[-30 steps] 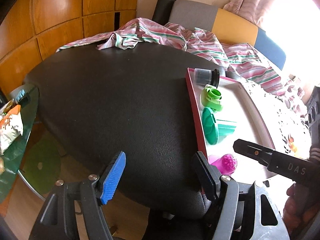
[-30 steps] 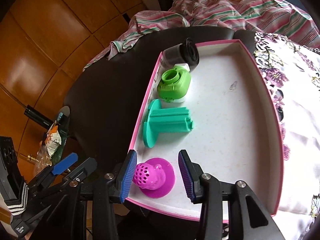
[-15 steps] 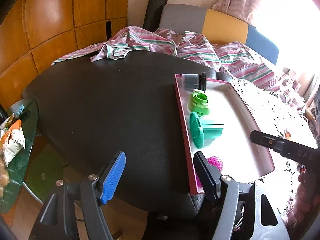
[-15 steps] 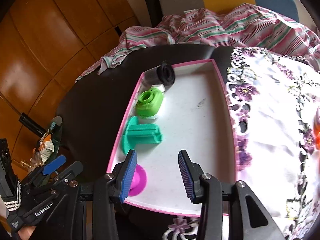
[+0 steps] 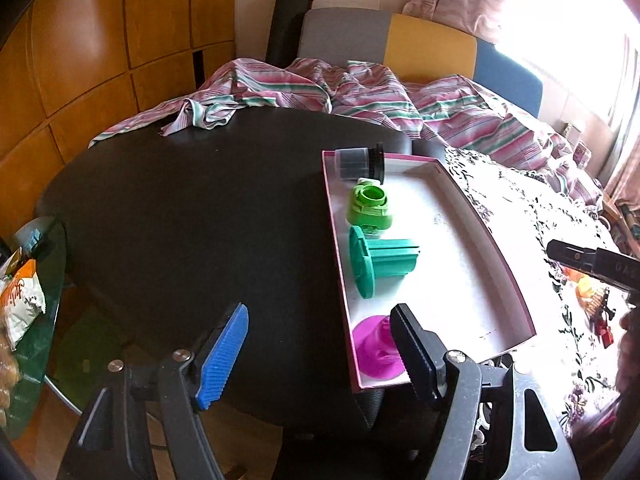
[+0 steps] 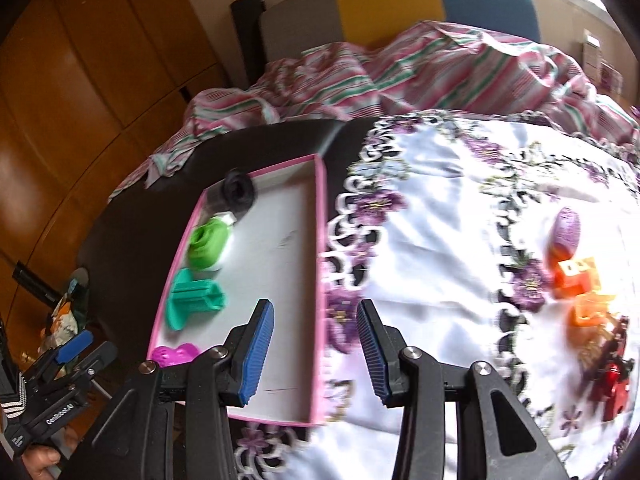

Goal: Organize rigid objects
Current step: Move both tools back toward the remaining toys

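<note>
A pink-rimmed white tray [image 5: 502,264] [image 6: 320,240] lies on the black table. In a row along its left side sit a black-and-clear cylinder [image 5: 358,163] [image 6: 239,190], a light green piece [image 5: 370,210] [image 6: 208,242], a teal flanged piece [image 5: 378,266] [image 6: 192,300] and a magenta perforated piece [image 5: 374,346] [image 6: 176,354]. My left gripper [image 5: 320,354] is open and empty over the table's near edge, left of the tray. My right gripper [image 6: 316,354] is open and empty above the tray's right rim. Orange pieces [image 6: 576,284], a purple piece [image 6: 566,230] and a red piece [image 6: 616,380] lie on the floral cloth.
A white floral cloth [image 6: 460,208] [image 5: 520,208] covers the surface right of the tray. A striped pink sheet [image 5: 360,96] is bunched at the back. A glass side table with snack bags [image 5: 24,300] stands at the left. Wooden panels line the left wall.
My right gripper has left the magenta piece in the tray and swung right, towards the floral cloth. My left gripper has drawn back a little, so the tray looks farther off.
</note>
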{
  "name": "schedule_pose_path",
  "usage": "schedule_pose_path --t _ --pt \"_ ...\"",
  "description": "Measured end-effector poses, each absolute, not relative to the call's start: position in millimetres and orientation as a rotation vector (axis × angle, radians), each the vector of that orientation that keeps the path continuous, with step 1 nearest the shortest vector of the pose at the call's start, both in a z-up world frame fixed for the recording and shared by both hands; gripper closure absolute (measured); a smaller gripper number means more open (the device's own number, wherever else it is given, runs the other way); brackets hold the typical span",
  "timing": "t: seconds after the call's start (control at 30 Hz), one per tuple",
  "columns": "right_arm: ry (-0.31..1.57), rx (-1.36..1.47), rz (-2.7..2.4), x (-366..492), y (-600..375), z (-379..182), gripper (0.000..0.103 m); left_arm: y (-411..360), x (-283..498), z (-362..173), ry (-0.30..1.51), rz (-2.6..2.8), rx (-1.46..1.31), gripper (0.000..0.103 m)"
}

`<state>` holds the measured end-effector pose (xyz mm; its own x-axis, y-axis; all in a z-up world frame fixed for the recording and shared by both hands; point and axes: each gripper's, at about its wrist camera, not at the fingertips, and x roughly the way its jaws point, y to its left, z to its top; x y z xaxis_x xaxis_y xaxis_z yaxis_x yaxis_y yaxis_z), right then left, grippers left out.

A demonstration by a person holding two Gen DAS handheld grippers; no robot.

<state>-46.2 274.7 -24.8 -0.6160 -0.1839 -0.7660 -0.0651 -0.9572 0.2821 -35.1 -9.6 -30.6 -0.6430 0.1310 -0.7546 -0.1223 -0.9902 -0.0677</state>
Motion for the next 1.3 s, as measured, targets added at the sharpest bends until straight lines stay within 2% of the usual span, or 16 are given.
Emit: schedule_pose_path --t 0.5,0.8,0.9,0.97,1.03,1.3 --pt "-0.498 1.342 -2.988 -27.4 380.9 -3.4 0.060 15.8 -36.9 -28.1 0.060 2.684 -1.238 0.029" --pt "-0.577 1.338 -3.203 -11.7 454.4 -11.7 0.060 38.0 -42.5 -21.0 0.103 2.632 -1.206 0.029" --pt "-0.678 1.332 -3.303 -2.1 478.4 -21.9 0.060 54.7 -47.8 -13.8 0.121 2.605 -1.168 0.029" --pt "-0.847 1.334 -3.305 4.9 495.7 -24.6 0.060 70.2 -52.1 -11.3 0.137 2.574 -1.154 0.029" --pt "-0.931 1.285 -3.336 12.9 506.3 -21.5 0.060 89.7 -58.1 -9.8 0.141 2.528 -1.149 0.029" --pt "-1.273 1.249 -3.285 34.7 534.6 -28.2 0.060 194.5 -82.7 -13.3 0.175 2.306 -1.150 0.029"
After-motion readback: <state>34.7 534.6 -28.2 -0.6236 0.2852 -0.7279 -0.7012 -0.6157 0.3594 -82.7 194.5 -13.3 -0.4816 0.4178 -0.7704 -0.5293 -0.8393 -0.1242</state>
